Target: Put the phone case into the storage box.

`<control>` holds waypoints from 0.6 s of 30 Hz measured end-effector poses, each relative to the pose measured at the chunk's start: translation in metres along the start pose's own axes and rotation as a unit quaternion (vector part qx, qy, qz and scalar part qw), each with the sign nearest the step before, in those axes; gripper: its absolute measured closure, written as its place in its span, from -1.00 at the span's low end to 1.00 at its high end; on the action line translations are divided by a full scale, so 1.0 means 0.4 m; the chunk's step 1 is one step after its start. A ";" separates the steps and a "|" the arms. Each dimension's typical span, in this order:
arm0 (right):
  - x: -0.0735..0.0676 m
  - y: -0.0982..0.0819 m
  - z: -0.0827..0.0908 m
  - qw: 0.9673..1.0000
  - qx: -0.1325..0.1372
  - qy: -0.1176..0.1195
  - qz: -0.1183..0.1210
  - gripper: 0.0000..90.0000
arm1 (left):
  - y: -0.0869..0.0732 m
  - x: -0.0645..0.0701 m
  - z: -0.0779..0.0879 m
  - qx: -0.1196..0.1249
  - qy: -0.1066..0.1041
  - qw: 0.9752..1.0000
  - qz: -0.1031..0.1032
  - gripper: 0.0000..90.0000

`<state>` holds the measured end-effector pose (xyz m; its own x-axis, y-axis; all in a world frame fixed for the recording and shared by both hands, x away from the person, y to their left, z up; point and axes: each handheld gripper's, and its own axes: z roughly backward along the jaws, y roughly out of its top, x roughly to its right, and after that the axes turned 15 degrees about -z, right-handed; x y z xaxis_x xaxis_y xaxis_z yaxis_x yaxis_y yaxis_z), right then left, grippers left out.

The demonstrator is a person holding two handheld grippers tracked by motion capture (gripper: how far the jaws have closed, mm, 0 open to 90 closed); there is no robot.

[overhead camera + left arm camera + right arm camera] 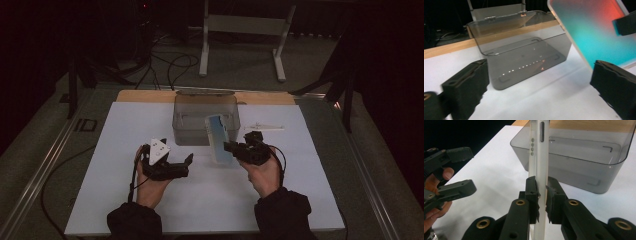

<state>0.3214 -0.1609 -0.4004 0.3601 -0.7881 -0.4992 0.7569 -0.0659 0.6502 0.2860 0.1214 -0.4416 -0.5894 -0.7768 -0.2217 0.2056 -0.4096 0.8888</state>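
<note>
One overhead camera, two jaw-mounted cameras.
The high view looked forward and down from afar; both gripper views sat close behind their jaws, sharing the grey bin (524, 55) ahead.

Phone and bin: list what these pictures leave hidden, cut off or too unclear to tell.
- Phone: in the left gripper view the top and right edges cut it off; its lower edge sits behind the right hand-held gripper.
- Phone screen: blurred glow in the left gripper view, content unreadable.
- Bin: the right gripper view cuts off its far wall.
- Small clear thing right of the bin: too small and dim in the high view to identify.
</note>
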 end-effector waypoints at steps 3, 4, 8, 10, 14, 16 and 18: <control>0.000 0.003 0.000 1.000 0.000 -0.001 0.001 0.81 | -0.007 -0.011 0.010 0.004 0.004 1.000 -0.003 -0.99; -0.001 0.004 0.000 1.000 0.001 -0.001 0.000 0.81 | -0.010 -0.017 0.016 0.006 0.008 1.000 -0.005 -0.99; -0.001 0.007 0.001 1.000 0.001 -0.003 0.002 0.81 | -0.023 -0.034 0.031 0.009 0.018 1.000 -0.010 -0.99; -0.001 0.008 0.001 1.000 0.000 -0.003 0.002 0.81 | -0.036 -0.047 0.042 0.009 0.026 1.000 -0.009 -0.99; -0.002 0.014 0.001 1.000 0.002 -0.005 0.003 0.81 | -0.061 -0.067 0.063 0.015 0.032 0.999 -0.004 -0.99; -0.003 0.016 0.001 1.000 0.003 -0.005 0.002 0.81 | -0.073 -0.075 0.075 0.015 0.037 0.999 -0.008 -0.99; -0.003 0.017 0.000 1.000 0.003 -0.005 0.003 0.81 | -0.085 -0.079 0.084 0.020 0.039 0.999 -0.007 -0.99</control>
<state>0.3261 -0.1603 -0.3952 0.3589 -0.7942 -0.4903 0.7514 -0.0657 0.6565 0.2713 0.1761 -0.4513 -0.5288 -0.8070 -0.2630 0.1660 -0.4021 0.9004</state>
